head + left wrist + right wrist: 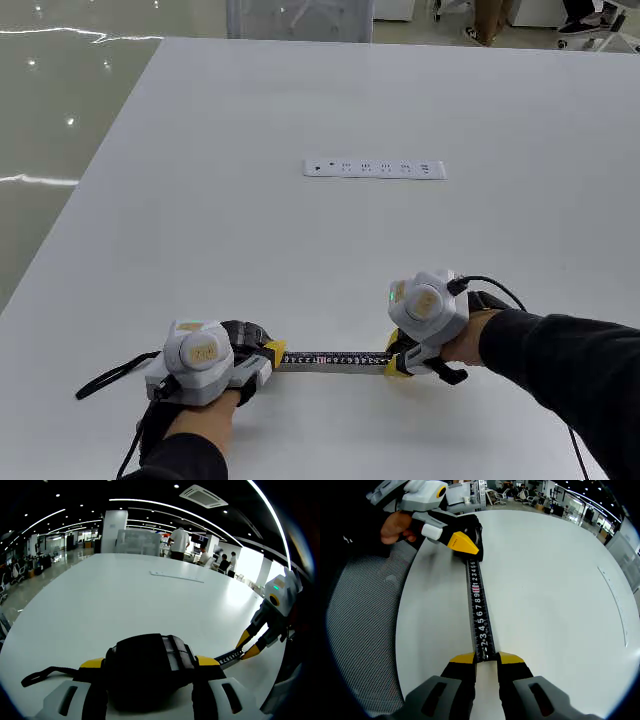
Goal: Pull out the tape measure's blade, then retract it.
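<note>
Bracing against the pull, the left gripper [262,356] clenched the case [150,665] at nine o'clock; the right gripper [486,658] pinched the blade [478,595] at three.

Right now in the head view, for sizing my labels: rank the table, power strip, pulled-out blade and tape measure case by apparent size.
1. table
2. power strip
3. blade, shorter and thinner than the strip
4. tape measure case, partly hidden, so its rank against the blade is unsure

Tight pinch of right claw [485,658] on blade [478,600] tip.
</note>
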